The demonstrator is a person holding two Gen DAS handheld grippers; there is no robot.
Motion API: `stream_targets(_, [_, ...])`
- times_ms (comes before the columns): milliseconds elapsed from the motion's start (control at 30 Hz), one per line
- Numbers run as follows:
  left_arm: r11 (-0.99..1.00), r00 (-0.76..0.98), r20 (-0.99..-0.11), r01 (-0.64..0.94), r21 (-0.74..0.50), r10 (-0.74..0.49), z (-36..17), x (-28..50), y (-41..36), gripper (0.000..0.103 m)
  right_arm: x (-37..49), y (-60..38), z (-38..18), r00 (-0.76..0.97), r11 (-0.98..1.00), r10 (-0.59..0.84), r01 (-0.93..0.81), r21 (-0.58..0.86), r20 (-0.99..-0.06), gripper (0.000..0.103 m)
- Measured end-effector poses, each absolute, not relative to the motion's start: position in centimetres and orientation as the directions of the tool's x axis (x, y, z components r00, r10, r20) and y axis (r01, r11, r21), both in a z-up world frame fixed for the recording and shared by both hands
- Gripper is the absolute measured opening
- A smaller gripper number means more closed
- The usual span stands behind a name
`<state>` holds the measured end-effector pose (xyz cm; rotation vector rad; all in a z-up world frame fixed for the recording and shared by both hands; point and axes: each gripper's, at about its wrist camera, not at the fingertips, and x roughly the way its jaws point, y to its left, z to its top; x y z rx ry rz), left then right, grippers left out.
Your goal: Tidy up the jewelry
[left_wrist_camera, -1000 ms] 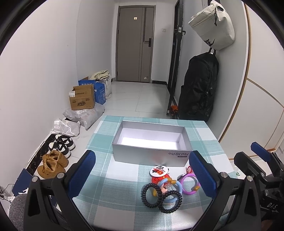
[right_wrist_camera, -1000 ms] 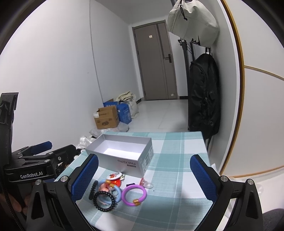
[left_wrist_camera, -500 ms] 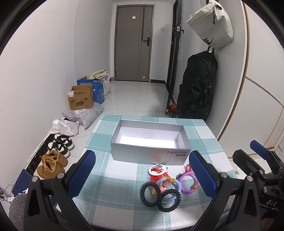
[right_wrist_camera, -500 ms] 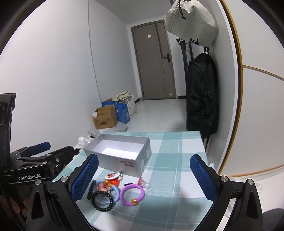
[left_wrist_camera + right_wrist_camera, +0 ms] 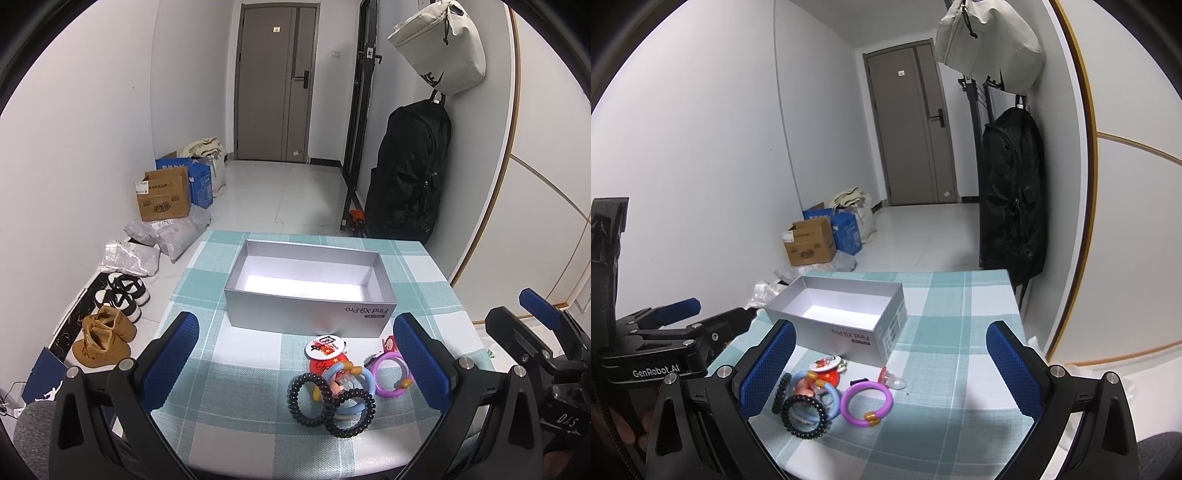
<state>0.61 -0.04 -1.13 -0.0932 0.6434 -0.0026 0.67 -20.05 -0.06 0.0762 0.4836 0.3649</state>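
Note:
An open, empty silver box [image 5: 310, 291] [image 5: 842, 314] stands on the teal checked tablecloth [image 5: 236, 373]. In front of it lies a pile of jewelry: two black coil bands [image 5: 349, 412] [image 5: 804, 416], a light blue ring [image 5: 364, 384] [image 5: 833, 400], a purple ring [image 5: 391, 376] [image 5: 866, 402], a round white badge [image 5: 325, 347] [image 5: 825, 363] and a red disc [image 5: 325, 365]. My left gripper [image 5: 295, 358] is open and empty above the near table edge, short of the pile. My right gripper [image 5: 891, 363] is open and empty, also short of the pile.
Shoes [image 5: 101, 334], plastic bags [image 5: 166, 232] and cardboard boxes [image 5: 164, 197] lie on the floor left of the table. A black backpack [image 5: 408, 173] hangs at the right wall under a white bag [image 5: 439, 48]. A small clear clip [image 5: 892, 380] lies right of the pile.
Both grippers have risen and drawn back a little, so the box and the pile sit slightly farther off. Nothing on the table has moved.

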Motion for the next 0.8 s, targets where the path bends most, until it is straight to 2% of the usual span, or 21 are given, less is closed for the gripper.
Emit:
stream_targets(533, [0.993, 0.738, -0.669, 0.015, -0.121, -0.093, -3.1, 1.7, 0.3, 0.102, 1.7, -20.3, -0.6, 0.813, 0.928, 0.371, -0.316, 0.197, -0.448, 0.103])
stream_targets(800, [0.963, 0.598, -0.762, 0.068, -0.262, -0.249, -5.8, 2.6, 2.1, 0.102, 2.7, -20.5, -1.0, 0.800, 0.923, 0.383, -0.310, 0.229, -0.462, 0.103])
